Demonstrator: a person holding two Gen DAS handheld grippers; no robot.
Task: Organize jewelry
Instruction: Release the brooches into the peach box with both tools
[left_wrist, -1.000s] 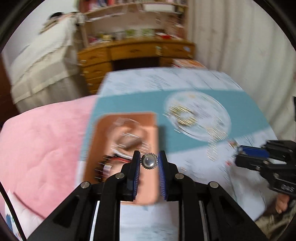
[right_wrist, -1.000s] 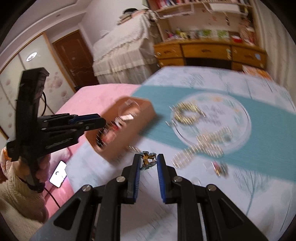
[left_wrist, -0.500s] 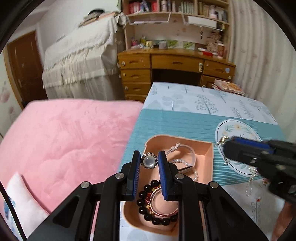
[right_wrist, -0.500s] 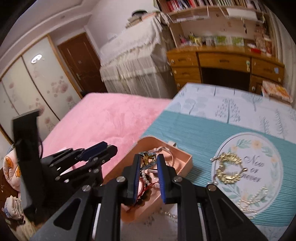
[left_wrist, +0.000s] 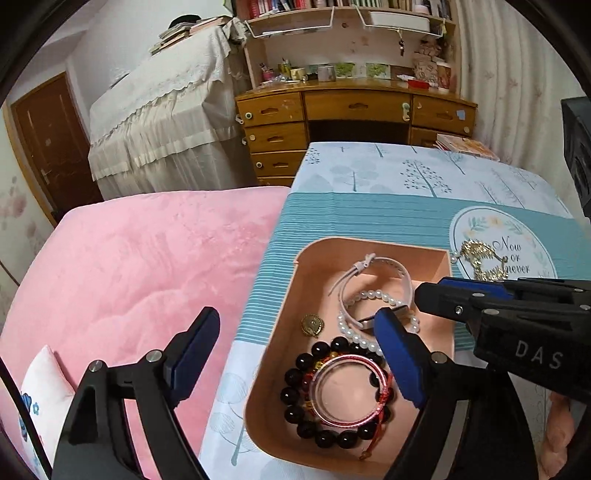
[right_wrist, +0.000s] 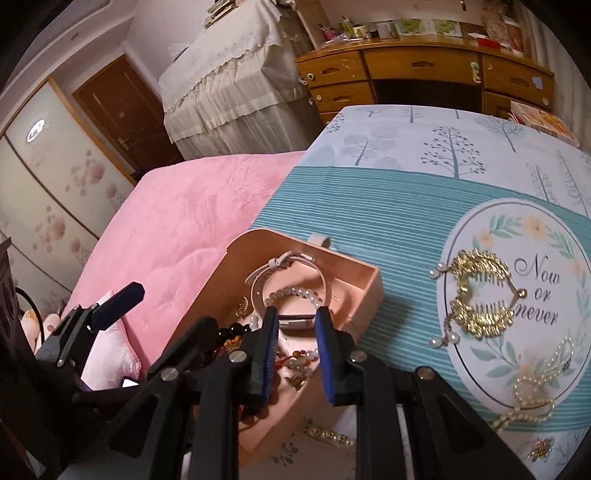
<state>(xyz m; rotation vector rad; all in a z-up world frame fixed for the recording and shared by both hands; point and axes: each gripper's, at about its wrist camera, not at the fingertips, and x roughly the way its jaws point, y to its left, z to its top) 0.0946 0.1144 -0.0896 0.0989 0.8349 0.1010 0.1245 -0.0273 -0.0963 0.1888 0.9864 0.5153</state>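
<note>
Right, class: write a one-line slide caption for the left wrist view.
Open left gripper above a peach plastic tray of bracelets, with a small round brooch lying inside and the right gripper alongside.

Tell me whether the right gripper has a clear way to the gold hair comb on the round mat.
Probably yes. The gold hair comb lies uncovered on the round mat, outside the pink tray. The right gripper, open and empty, hangs over the tray; nothing stands between.

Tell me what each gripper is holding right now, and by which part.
Nothing. The left gripper has just opened wide over the peach plastic tray, jaws empty. The right gripper has just been opening; no piece sits between its jaws.
</note>
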